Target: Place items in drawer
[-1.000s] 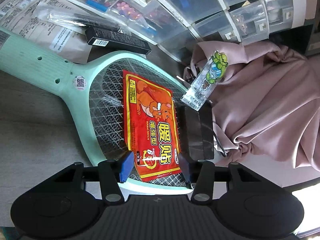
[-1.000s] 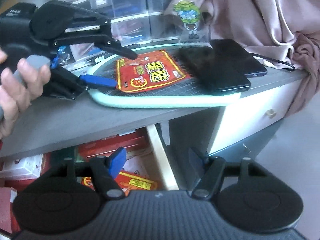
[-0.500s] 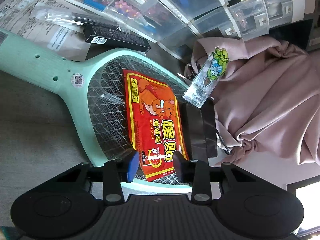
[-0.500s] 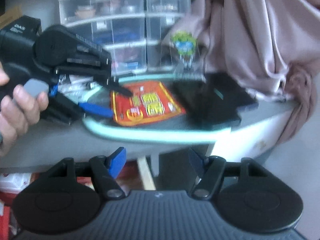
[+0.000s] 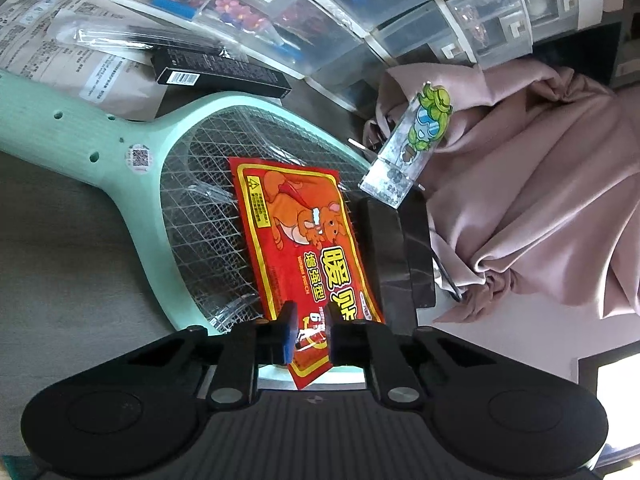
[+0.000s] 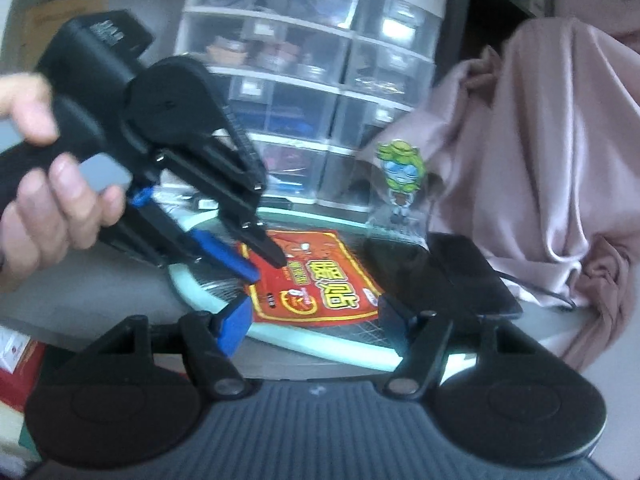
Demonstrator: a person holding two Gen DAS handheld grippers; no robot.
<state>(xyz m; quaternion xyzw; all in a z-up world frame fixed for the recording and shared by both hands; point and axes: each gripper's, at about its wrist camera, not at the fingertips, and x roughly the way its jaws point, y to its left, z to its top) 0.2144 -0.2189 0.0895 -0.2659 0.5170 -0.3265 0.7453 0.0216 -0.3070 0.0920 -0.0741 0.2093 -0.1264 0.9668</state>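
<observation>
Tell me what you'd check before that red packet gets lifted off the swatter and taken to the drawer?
1. Left gripper closed on the near edge of the red packet: ok.
2. Grip deep enough to hold: cannot tell; only the packet's end sits between the fingers.
3. Packet free of the black phone beside it: ok, they lie side by side.
4. Packet snagged on the swatter mesh: cannot tell.
5. Right gripper open and empty: ok.
6. Drawer open and ready: cannot tell, not in view.

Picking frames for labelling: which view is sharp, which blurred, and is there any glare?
Left wrist view: sharp, print on the red packet legible, bright glare at the lower right edge. Right wrist view: motion-blurred, soft drawer unit, smeared left tool.
</observation>
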